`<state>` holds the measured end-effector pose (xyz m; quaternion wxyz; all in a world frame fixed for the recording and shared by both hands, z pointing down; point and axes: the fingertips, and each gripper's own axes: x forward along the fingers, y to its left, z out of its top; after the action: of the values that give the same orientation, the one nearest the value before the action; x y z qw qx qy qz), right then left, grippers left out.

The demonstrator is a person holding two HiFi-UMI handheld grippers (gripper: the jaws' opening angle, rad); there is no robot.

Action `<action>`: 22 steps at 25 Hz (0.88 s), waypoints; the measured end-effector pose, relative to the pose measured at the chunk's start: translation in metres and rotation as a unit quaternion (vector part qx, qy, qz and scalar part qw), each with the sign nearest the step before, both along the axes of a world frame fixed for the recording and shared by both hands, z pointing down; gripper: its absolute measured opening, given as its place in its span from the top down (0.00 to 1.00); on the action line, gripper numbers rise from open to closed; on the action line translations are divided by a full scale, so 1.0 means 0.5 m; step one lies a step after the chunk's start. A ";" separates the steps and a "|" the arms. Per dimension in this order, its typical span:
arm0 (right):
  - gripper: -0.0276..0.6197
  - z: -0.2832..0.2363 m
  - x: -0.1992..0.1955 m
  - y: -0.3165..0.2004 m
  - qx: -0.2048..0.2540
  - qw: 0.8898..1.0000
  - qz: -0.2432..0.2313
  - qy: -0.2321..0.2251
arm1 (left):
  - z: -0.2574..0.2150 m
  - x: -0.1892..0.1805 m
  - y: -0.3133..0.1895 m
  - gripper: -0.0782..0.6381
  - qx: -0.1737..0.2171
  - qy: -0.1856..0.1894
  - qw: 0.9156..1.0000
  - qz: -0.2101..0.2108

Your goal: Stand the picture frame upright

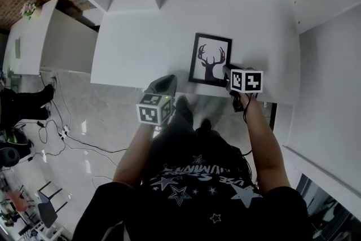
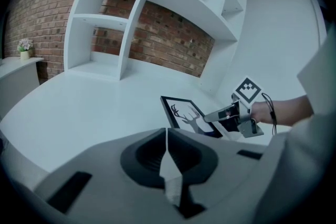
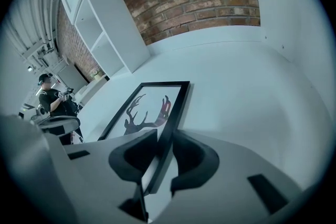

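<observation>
Two grippers: right gripper (image 3: 163,150) is on the work, left gripper (image 2: 167,139) is idle.
Right jaws: partway apart and clamped on the right-hand rail of the picture frame (image 3: 149,105), close to its nearest corner. The rail runs straight through between the pads.
Left jaws: pressed together, nothing between them.
Frame from right gripper (image 1: 227,70): in the head view the rest of the frame spreads toward 11 o'clock from the grip point.
Frame from left gripper (image 1: 163,85): at 2 o'clock in the head view, near but apart, no contact.
Frame place: picture frame (image 1: 210,59) is on the white table (image 1: 141,31), near the front edge, deer print facing up. Flat or just lifted at the held corner, cannot tell.
Long axis: roughly 12 to 6 in the head view, antler end far from the person.
Nearer hand: right, already holding it. The left is next to the near-left corner.
Coming move (judgement): the far short edge has to swing up toward 12 while the near edge stays low.
Risk (judgement): the one-corner grip is off-centre, so the frame may twist; the left gripper could steady the 9 o'clock rail.
Back prop: not visible.
</observation>
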<state>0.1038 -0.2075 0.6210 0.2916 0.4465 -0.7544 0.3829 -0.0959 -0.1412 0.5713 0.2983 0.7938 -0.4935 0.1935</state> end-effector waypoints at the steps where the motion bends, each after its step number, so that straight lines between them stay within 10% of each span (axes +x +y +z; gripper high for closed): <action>1: 0.80 0.001 0.002 0.008 -0.001 1.000 -0.003 0.000 | 0.002 0.002 0.006 0.86 0.000 -0.001 1.000 -0.002; 22: 0.81 -0.003 0.019 0.166 -0.020 1.000 -0.012 -0.002 | 0.034 0.086 0.160 0.86 -0.088 0.035 0.995 0.030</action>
<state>0.1134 -0.1245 0.6196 0.3038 0.4305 -0.7526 0.3950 -0.0527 -0.0612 0.5882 0.3782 0.7852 -0.4400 0.2165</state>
